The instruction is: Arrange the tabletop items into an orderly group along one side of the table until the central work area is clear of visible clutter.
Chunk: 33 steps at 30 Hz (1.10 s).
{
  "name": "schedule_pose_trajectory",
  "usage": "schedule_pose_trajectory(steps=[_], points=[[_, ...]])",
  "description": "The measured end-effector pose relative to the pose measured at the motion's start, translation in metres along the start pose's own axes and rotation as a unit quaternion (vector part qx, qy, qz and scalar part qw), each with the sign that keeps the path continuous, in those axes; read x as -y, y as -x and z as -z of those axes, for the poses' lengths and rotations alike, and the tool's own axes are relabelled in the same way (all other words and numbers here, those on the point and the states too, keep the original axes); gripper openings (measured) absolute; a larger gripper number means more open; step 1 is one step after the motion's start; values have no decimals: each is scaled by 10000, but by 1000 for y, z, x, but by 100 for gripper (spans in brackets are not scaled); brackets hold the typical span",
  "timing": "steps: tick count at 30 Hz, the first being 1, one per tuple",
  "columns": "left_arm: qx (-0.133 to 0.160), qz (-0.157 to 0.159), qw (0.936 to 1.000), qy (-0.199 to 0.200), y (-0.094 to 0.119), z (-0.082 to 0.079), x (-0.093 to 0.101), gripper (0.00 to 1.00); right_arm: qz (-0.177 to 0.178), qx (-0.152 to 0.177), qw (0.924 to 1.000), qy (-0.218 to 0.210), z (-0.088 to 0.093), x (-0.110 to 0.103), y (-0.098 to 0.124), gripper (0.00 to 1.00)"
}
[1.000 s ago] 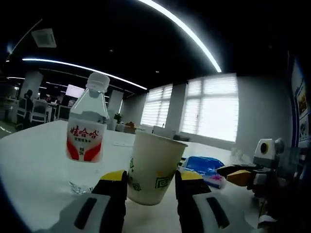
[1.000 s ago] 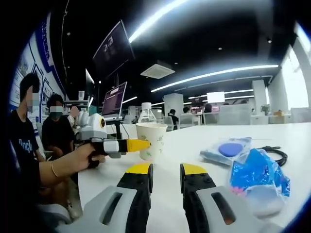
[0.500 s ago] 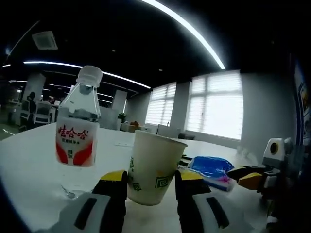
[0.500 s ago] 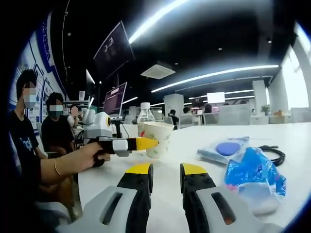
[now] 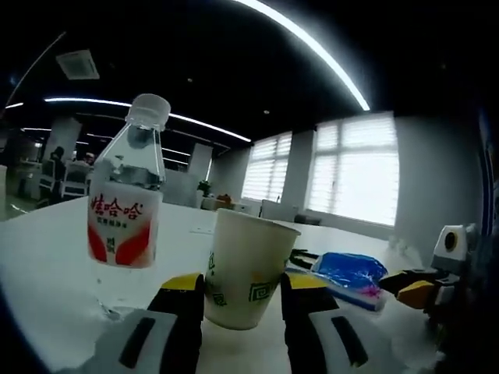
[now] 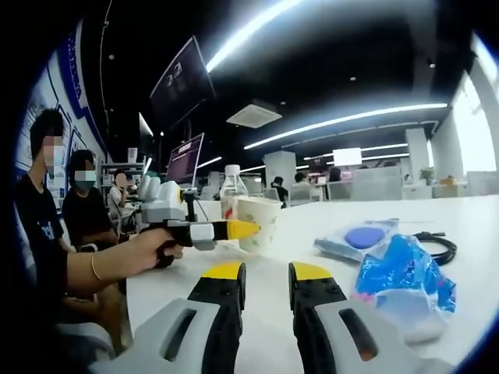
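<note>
A white paper cup (image 5: 249, 257) with green print stands upright between the jaws of my left gripper (image 5: 243, 284), which is shut on it. Close to its left is a clear water bottle (image 5: 125, 210) with a red label and white cap. In the right gripper view the left gripper (image 6: 240, 229), held by a hand (image 6: 148, 249), grips the cup (image 6: 263, 222) in front of the bottle (image 6: 232, 191). My right gripper (image 6: 265, 274) stands open over bare white table (image 6: 273, 253), its jaws a narrow gap apart with nothing between them. It also enters the left gripper view as the right gripper (image 5: 409, 287).
A crumpled blue plastic bag (image 6: 401, 280) lies right of my right gripper, with a clear packet holding a blue disc (image 6: 360, 238) and a black cable (image 6: 437, 245) behind it. The blue bag (image 5: 347, 269) lies right of the cup. Seated people (image 6: 82, 210) are past the table's left edge.
My left gripper has carried the cup slightly rightward, a little away from the bottle. My right gripper stays open, with the blue bag drifting slightly in its view.
</note>
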State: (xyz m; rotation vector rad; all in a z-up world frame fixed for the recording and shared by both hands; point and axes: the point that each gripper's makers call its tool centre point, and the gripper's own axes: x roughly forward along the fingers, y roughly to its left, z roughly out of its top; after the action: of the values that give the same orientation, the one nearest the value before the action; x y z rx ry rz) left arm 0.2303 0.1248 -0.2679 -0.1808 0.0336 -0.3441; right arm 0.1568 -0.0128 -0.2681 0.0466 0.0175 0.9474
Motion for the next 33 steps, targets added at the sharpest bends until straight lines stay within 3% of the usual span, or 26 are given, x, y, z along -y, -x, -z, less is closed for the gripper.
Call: schedule_pose_trajectory(steps=[8, 19, 33], points=[[-67, -343, 9994, -9, -5, 1, -10, 37, -36, 47, 10000, -32, -2, 0, 3, 20], [-111, -517, 9986, -70, -7, 4, -17, 38, -72, 70, 9999, -42, -2, -2, 4, 20], [-386, -664, 9970, 109, -9, 18, -26, 38, -74, 61, 10000, -6, 0, -2, 3, 20]])
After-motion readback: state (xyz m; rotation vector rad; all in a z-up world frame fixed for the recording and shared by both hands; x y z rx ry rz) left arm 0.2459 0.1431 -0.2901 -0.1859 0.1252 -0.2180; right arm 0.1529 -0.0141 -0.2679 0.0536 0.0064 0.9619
